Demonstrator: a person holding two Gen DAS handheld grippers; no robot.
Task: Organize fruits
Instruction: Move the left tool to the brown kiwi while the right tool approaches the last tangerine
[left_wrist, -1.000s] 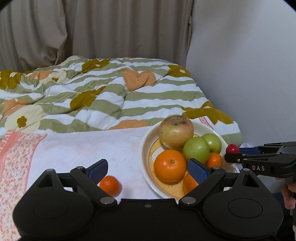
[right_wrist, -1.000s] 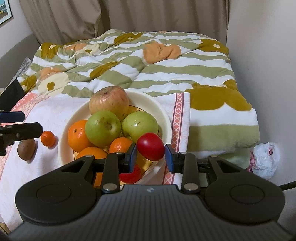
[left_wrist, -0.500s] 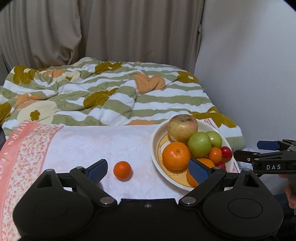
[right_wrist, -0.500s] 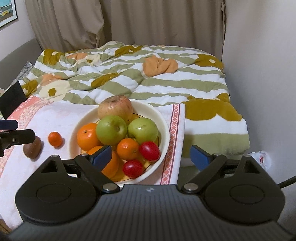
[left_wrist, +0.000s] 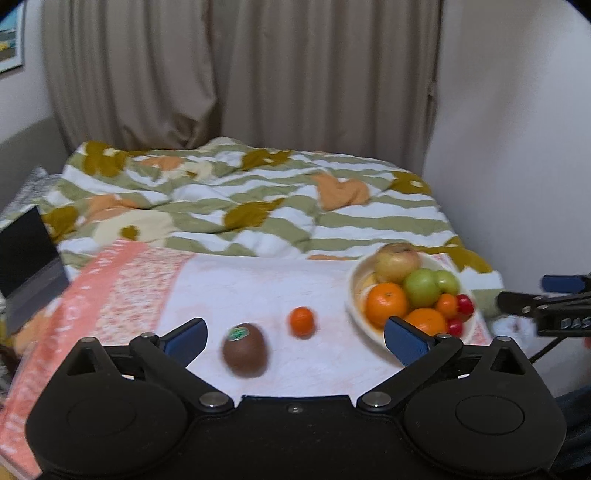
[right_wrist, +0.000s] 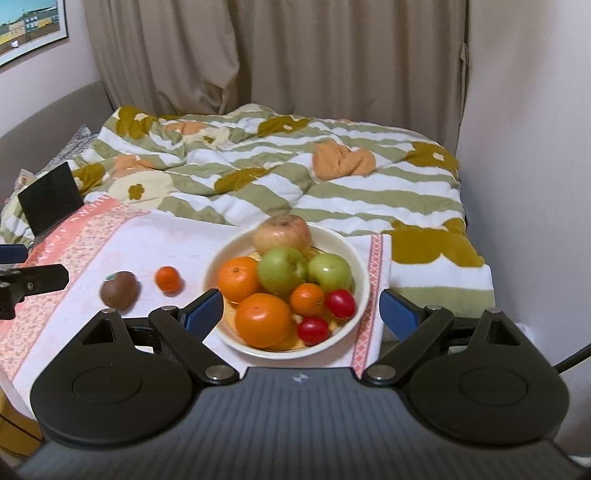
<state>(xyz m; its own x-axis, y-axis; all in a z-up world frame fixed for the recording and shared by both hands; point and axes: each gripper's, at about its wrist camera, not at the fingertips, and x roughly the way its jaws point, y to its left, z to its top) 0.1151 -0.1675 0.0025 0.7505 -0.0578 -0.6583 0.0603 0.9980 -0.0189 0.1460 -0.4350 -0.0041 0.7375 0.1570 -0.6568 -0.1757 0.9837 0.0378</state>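
A cream bowl (right_wrist: 364, 273) on the white cloth holds a blushed apple (right_wrist: 282, 234), two green apples (right_wrist: 282, 269), oranges (right_wrist: 263, 319) and two small red fruits (right_wrist: 340, 303). To its left, a kiwi (right_wrist: 119, 290) and a small orange (right_wrist: 168, 279) lie on the cloth. My right gripper (right_wrist: 302, 312) hovers open above the bowl's near side, holding nothing. My left gripper (left_wrist: 294, 342) is still opening its jaws. The kiwi (left_wrist: 245, 349) and small orange (left_wrist: 302, 323) lie on the cloth in the gap ahead of it, untouched. The bowl (left_wrist: 352, 291) sits to its right.
A striped flowered quilt (right_wrist: 258, 177) covers the bed behind the cloth. A black screen (right_wrist: 50, 203) stands at the far left. A pink floral border (right_wrist: 74, 240) edges the cloth on the left. The wall (right_wrist: 524, 147) runs close along the right, where the bed drops off.
The right gripper opened and let go of a red fruit, which now lies in the bowl. Both grippers drew back and rose. The kiwi came into the left wrist view.
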